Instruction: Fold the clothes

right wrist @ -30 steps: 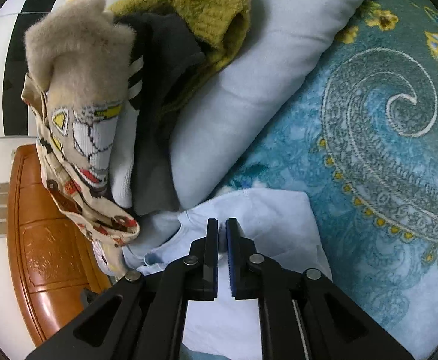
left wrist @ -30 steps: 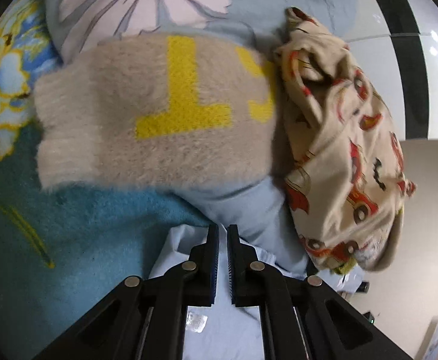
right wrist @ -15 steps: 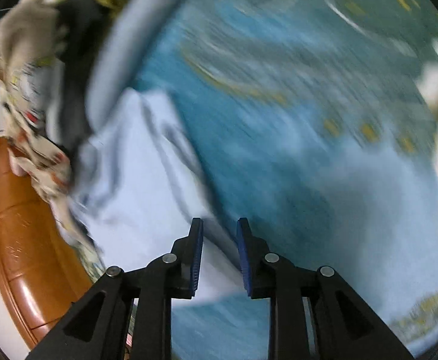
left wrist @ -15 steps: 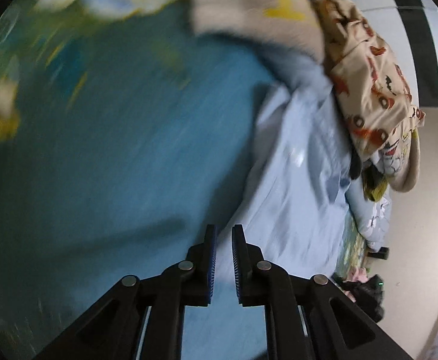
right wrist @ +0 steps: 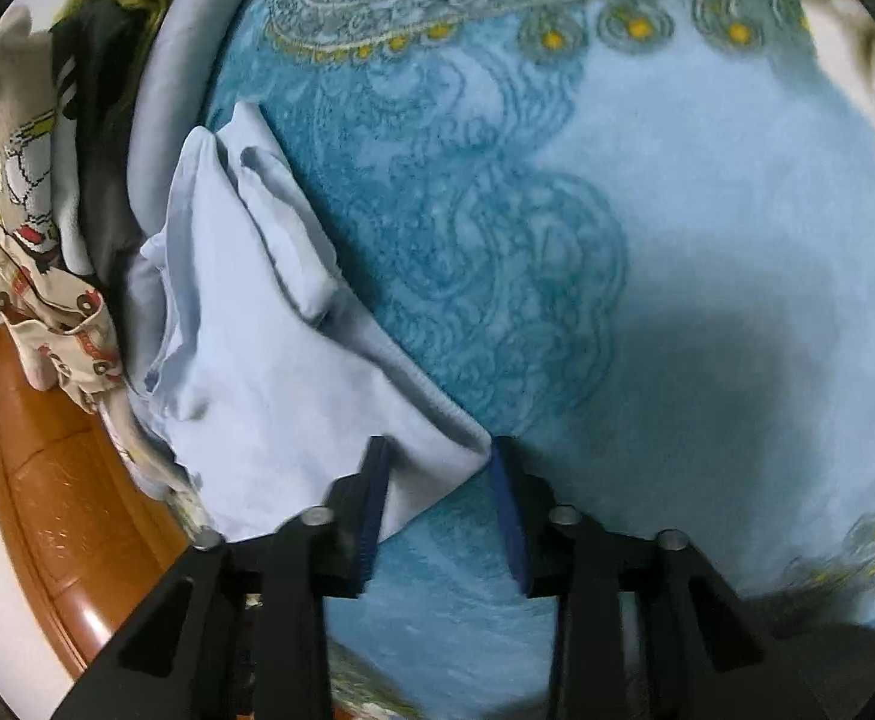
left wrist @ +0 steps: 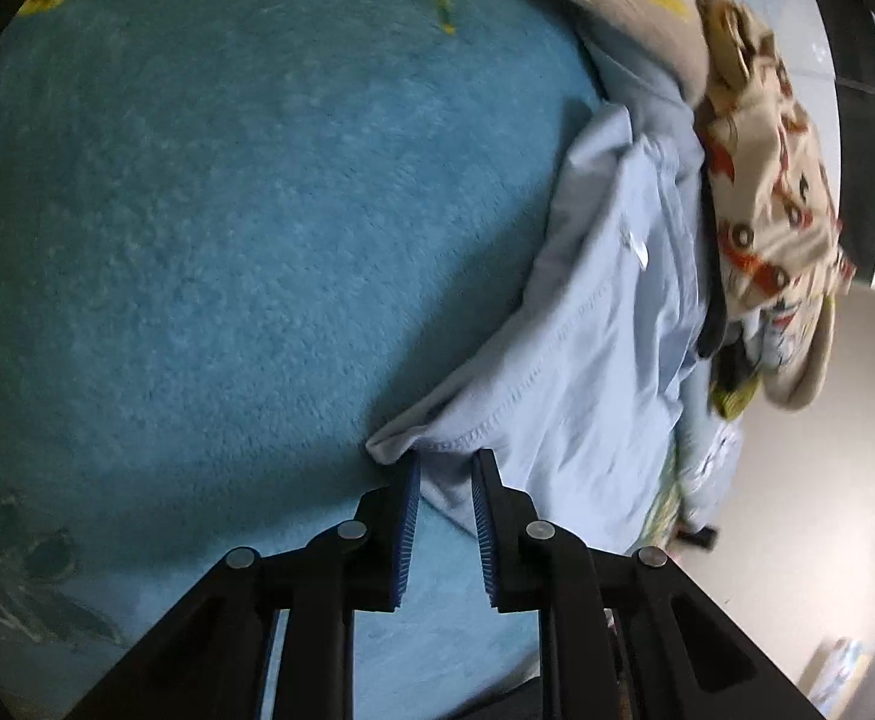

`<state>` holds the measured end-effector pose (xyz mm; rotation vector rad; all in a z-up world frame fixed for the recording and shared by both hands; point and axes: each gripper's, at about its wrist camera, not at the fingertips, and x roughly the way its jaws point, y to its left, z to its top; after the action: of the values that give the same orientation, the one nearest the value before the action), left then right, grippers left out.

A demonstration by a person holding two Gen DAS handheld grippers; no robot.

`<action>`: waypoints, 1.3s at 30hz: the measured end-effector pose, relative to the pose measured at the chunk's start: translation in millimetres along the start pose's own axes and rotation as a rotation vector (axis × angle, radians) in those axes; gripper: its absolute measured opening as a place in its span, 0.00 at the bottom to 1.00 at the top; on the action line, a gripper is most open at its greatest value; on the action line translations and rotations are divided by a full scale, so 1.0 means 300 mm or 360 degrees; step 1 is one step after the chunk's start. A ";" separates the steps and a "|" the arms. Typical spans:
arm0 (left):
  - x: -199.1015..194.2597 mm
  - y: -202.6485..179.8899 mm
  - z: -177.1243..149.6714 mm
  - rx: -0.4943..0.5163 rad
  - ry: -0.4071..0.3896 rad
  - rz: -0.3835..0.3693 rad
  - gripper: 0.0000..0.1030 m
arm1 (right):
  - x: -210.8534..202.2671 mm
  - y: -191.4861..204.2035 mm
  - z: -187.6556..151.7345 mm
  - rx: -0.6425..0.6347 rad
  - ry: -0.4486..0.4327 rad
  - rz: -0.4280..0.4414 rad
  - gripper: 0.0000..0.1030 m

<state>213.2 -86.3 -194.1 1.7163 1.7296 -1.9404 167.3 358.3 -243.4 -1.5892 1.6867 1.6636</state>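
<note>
Your left tool [left wrist: 444, 462] tilts down over the teal blanket [left wrist: 209, 252], its jaws having just parted, spread at the hem corner of the pale blue garment [left wrist: 605, 324]. Your right tool [right wrist: 437, 450] tilts steeper, jaws spread astride the other corner.

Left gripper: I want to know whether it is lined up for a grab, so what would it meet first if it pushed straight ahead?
Probably the hemmed corner of the light blue garment, lying just beyond the left gripper, with the teal blanket underneath.
</note>
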 end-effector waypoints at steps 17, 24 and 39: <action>-0.193 -0.053 -0.119 0.0285 -0.0113 0.0193 0.00 | -0.178 0.043 -0.139 -0.0273 -0.0256 0.0035 0.05; -0.213 0.069 -0.077 0.0111 -0.0094 0.0122 0.00 | -0.156 0.084 -0.148 -0.0342 -0.0241 -0.0084 0.05; -0.095 -0.325 0.195 0.0756 -0.0215 0.0362 0.34 | -0.165 0.230 -0.037 -0.0535 -0.0399 -0.0211 0.22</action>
<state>124.0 -107.3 -121.2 1.7532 1.0304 -2.4192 133.9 353.9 -164.5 -1.5114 1.2025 2.0576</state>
